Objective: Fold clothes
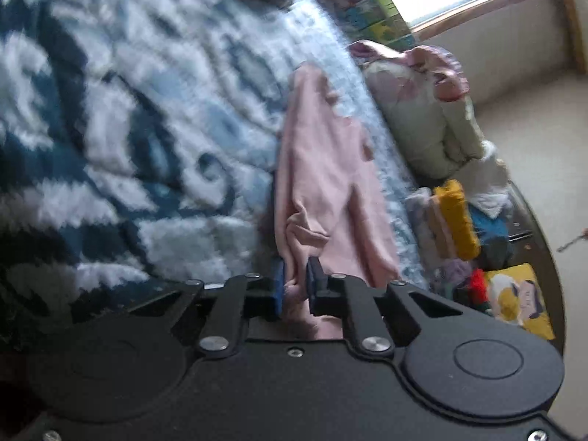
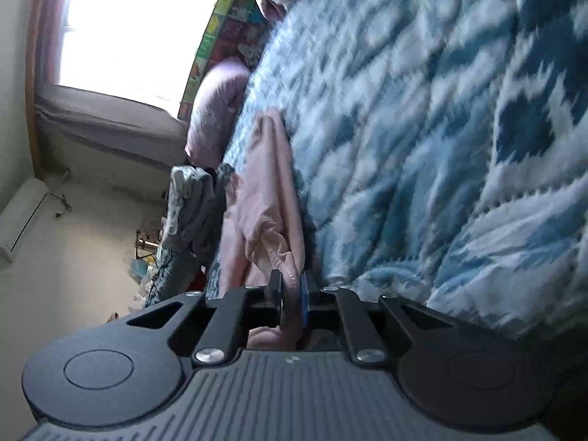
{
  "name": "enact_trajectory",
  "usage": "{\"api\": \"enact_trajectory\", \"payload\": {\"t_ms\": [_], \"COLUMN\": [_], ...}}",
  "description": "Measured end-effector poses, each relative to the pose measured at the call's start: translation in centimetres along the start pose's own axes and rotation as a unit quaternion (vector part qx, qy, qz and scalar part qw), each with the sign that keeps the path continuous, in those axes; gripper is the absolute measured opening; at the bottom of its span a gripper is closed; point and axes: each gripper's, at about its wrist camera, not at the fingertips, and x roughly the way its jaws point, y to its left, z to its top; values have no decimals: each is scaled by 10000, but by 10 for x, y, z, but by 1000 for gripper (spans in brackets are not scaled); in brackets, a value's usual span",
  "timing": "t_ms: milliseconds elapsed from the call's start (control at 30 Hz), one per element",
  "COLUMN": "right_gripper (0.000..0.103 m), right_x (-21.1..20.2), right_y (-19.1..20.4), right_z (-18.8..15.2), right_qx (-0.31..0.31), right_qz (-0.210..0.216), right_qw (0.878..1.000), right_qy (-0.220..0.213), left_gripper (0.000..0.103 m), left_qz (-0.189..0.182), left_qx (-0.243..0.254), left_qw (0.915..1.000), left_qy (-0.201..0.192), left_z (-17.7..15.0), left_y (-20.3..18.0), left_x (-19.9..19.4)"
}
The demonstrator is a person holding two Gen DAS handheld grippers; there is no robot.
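While both grippers pinch the pink garment, only the left view shows folded stacks.

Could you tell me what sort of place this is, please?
Probably a bedroom: a blue-and-white quilt spreads like bedding, clothes are piled beside it, and a window lights carpeted floor.
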Motion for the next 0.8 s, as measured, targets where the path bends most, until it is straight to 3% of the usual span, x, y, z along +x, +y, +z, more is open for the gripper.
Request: {"api": "enact_trajectory", "payload": {"t_ms": [67, 133, 167, 200, 233, 300, 367, 433, 500, 567, 667, 733, 767, 800], "right_gripper": [11, 12, 8, 9, 17, 23, 31, 35, 36, 38, 40, 41, 41, 41], "right_x": [-2, 4, 7, 7, 5, -2, -8, -14, -18, -22, -23, -21, -19, -17], "right_y": [5, 0, -3, -2, 1, 16, 29, 42, 56, 72, 87, 93, 93, 94], "right_z": [1, 0, 0, 1, 1, 3, 7, 9, 9, 6, -14, -31, -42, -52], "right_qx": [-179, -234, -250, -293, -347, -804, -1252, -1774, -2478, -3306, -4649, -5389, -5682, -5968], "right_qz": [-18, -273, -412, -453, -454, -509, -522, -588, -784, -1030, -1457, -1673, -1739, -1803], "right_qw": [9998, 9990, 9981, 9976, 9975, 9950, 9906, 9823, 9656, 9381, 8730, 8250, 8033, 7805], "right_qy": [14, 259, 395, 423, 408, 300, 188, 122, 86, 59, 200, 329, 402, 474], "left_gripper": [10, 13, 15, 16, 24, 41, 44, 45, 49, 54, 56, 57, 57, 58], "left_qz": [-4, 269, 208, 154, 132, 139, 227, 449, 660, 866, 1262, 1544, 1668, 1770], "left_qx": [31, -137, -284, -333, -244, 108, 669, 1679, 2891, 4055, 5574, 6381, 6649, 6798], "left_qw": [10000, 9993, 9991, 9990, 9991, 9997, 9975, 9848, 9550, 9097, 8199, 7535, 7276, 7115], "left_qy": [-14, 217, 236, 274, 308, 193, 82, 33, -99, -228, -349, -354, -261, -176], "left_z": [-1, -3, -3, -1, 1, 2, 0, -8, -23, -39, -69, -88, -95, -97], "left_y": [-1, 12, 19, 19, 15, 3, -11, -33, -55, -75, -85, -83, -78, -74], "left_x": [-2, 9, 10, 8, 6, -3, -12, -16, -23, -29, -26, -18, -12, -3]}}
